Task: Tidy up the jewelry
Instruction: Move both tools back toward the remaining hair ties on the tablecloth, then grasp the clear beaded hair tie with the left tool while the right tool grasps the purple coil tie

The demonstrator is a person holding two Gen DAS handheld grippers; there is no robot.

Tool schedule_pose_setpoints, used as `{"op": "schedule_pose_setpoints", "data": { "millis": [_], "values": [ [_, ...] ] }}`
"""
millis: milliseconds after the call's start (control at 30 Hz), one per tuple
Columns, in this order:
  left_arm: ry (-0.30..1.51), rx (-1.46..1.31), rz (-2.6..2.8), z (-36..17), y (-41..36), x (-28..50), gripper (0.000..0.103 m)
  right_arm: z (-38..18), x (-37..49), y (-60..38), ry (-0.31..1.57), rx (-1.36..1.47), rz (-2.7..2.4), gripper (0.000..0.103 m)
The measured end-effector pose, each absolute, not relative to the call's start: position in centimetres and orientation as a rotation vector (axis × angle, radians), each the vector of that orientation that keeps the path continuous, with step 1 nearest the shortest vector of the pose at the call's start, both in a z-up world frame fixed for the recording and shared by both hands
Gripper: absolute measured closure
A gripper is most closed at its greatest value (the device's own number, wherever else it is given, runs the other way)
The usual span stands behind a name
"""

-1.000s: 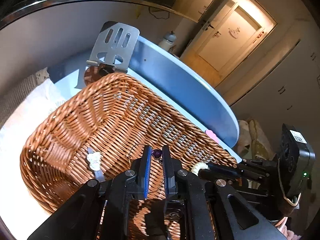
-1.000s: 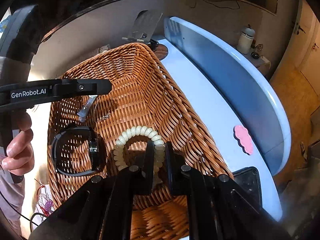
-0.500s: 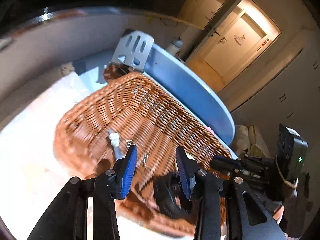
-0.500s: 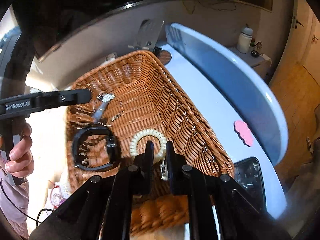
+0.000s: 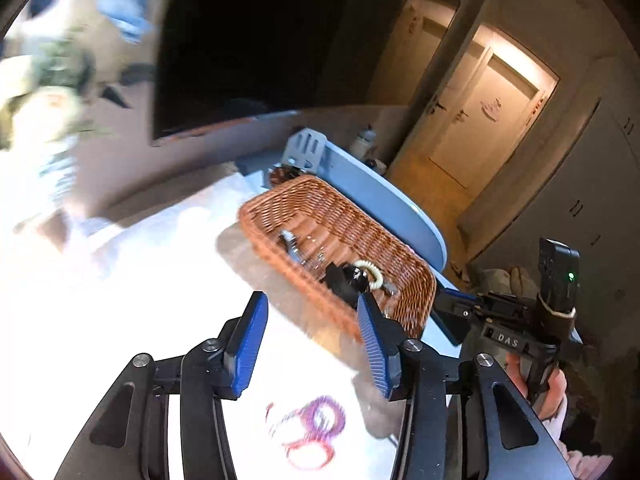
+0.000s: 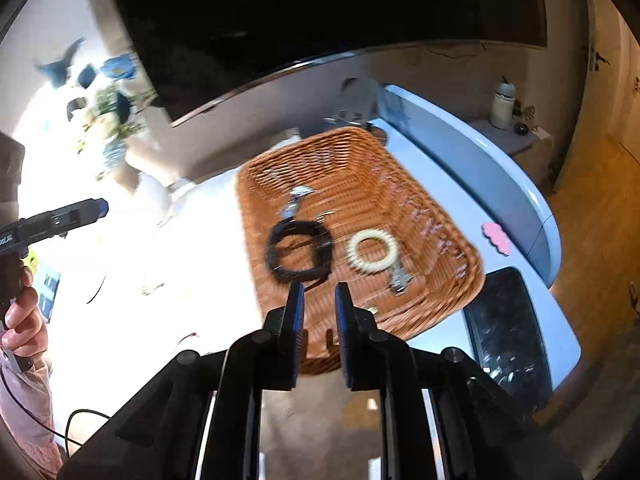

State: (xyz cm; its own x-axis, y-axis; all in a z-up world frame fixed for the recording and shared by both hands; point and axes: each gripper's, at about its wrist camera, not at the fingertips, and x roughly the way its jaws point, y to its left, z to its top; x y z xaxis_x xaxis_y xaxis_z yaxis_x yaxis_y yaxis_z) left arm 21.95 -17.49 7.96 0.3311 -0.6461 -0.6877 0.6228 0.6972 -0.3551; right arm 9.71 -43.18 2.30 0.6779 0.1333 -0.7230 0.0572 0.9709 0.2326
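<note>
The left tool (image 5: 312, 344) stands well open with nothing between its blue pads; its jaws have just been opening. The right tool (image 6: 319, 312) is parted only narrowly, also empty, and its jaws have just been opening too.

The jewelry lies in the wicker basket (image 6: 448, 216) near the bench's far edge: a cream beaded bracelet (image 6: 372, 251), a black bangle (image 6: 299, 251) just beside it, a silver clip (image 6: 294, 200) farther in, and a small metal piece (image 6: 398, 279) toward the basket's near wall. A purple-red tangle of jewelry (image 5: 316, 436) lies loose on the white cloth (image 5: 120, 320) toward the bench's near edge, under the left tool.

The risk, as I judge it: both views are smeared with motion, so a quick reach at the tangle could pinch the cloth with it or snag one strand and drag the rest off the near edge. The pink clip (image 6: 497, 238) sits near the bench's right edge, easily knocked off.

A second ago both tools were low inside the basket, nearly closed on pieces; now they are raised and drawn back, and those pieces lie released in it.
</note>
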Motion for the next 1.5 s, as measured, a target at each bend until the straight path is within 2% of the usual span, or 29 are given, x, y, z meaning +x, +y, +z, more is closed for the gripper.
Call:
{"op": "schedule_pose_setpoints", "data": {
  "millis": [267,533,767,1000,1400,1500],
  "values": [
    [0.863,-0.060,-0.764,8.6,-9.5,17.3,0.052,1.5,7.5,-37.6,0.836,0.211,0.127,0.076],
    [0.936,-0.111,-0.741,3.7,-6.2,17.0,0.052,-3.2,7.5,-34.4,0.922,0.246,0.157,0.076],
    [1.033,-0.098,-0.808,-1.2,-11.0,18.9,0.052,-7.5,8.2,-34.3,0.971,0.297,0.142,0.076],
    [1.092,-0.008,-0.823,-4.4,-17.4,21.1,0.052,-8.8,9.3,-33.9,0.960,0.269,0.138,0.076],
    [1.038,0.188,-0.739,-8.3,-23.0,22.1,0.053,-9.6,10.8,-32.0,0.943,0.145,0.126,0.076],
    [0.997,0.275,-0.692,-8.4,-23.7,21.5,0.065,-9.8,11.2,-31.0,0.933,0.083,0.106,0.076]
  ]
}}
